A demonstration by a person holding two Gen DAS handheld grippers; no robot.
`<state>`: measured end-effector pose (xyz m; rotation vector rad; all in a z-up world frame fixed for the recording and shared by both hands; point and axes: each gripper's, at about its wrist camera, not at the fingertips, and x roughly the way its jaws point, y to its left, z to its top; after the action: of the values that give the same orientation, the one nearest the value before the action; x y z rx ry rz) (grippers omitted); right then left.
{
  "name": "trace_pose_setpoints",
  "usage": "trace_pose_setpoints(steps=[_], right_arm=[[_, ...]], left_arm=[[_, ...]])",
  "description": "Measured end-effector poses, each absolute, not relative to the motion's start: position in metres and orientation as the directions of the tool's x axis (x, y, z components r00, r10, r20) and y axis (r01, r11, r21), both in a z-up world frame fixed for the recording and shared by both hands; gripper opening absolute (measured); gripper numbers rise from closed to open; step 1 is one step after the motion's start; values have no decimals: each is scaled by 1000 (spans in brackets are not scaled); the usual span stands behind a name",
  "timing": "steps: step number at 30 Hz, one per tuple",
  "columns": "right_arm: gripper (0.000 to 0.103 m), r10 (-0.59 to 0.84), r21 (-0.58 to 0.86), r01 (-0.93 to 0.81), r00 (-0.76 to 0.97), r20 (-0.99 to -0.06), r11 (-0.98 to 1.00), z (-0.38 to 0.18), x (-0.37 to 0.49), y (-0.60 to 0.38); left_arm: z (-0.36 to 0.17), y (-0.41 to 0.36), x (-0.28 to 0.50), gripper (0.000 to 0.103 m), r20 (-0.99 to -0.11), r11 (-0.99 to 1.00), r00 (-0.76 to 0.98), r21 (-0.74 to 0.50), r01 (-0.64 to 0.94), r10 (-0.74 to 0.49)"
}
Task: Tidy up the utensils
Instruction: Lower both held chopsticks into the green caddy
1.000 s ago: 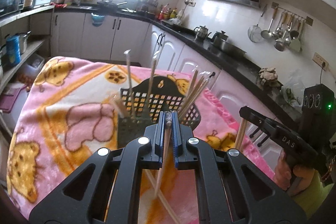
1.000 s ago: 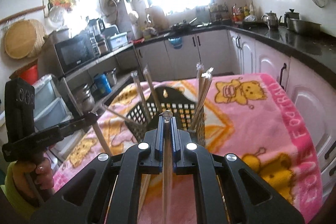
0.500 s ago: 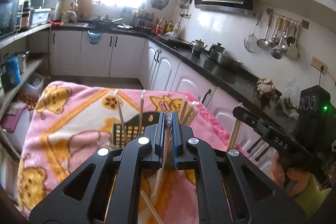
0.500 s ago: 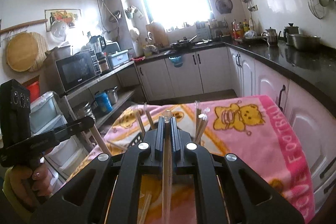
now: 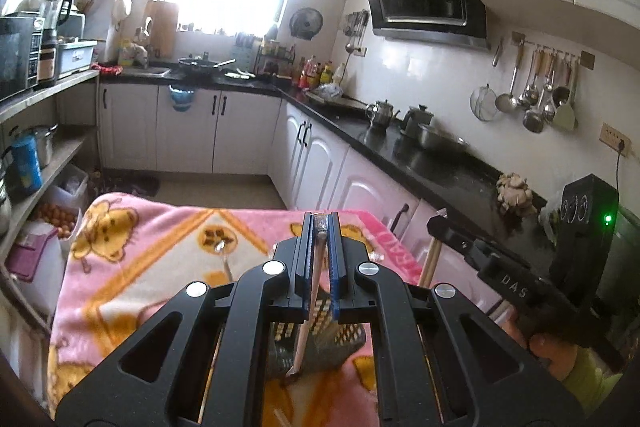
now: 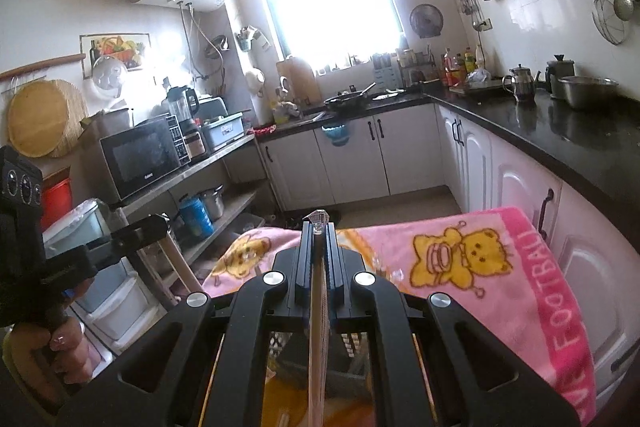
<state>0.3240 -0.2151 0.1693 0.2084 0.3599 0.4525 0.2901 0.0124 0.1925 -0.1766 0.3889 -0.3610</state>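
Both claws are closed on a chopstick each. The left claw [image 5: 320, 247] pinches a pale chopstick [image 5: 308, 303] whose lower end hangs over the black mesh basket [image 5: 344, 337], which stands on the surface under a pink blanket [image 5: 132, 267]. The right claw [image 6: 319, 251] clamps a second chopstick [image 6: 318, 327] along its centreline, above the same basket (largely hidden by the claw bodies).

Judgement: each stick is carried clear of the basket rim. To seat them well, lower vertically, tips first into one compartment, releasing only once the tip is inside. Bring the claws down one at a time to avoid the sticks crossing.
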Motion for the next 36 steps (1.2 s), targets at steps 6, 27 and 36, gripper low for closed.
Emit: trace_pose_setpoints(steps=[6, 27, 36], right_arm=[[6, 444, 251, -382, 854, -272, 889, 176, 346, -206], [6, 392, 253, -341, 901, -188, 905, 156, 395, -203], [6, 379, 271, -322, 906, -190, 907, 126, 405, -202]], left_arm=[[192, 10, 306, 2, -324, 930, 877, -222, 294, -355], [147, 0, 331, 2, -344, 907, 849, -278, 317, -402], [121, 1, 336, 2, -381, 909, 835, -287, 302, -398]])
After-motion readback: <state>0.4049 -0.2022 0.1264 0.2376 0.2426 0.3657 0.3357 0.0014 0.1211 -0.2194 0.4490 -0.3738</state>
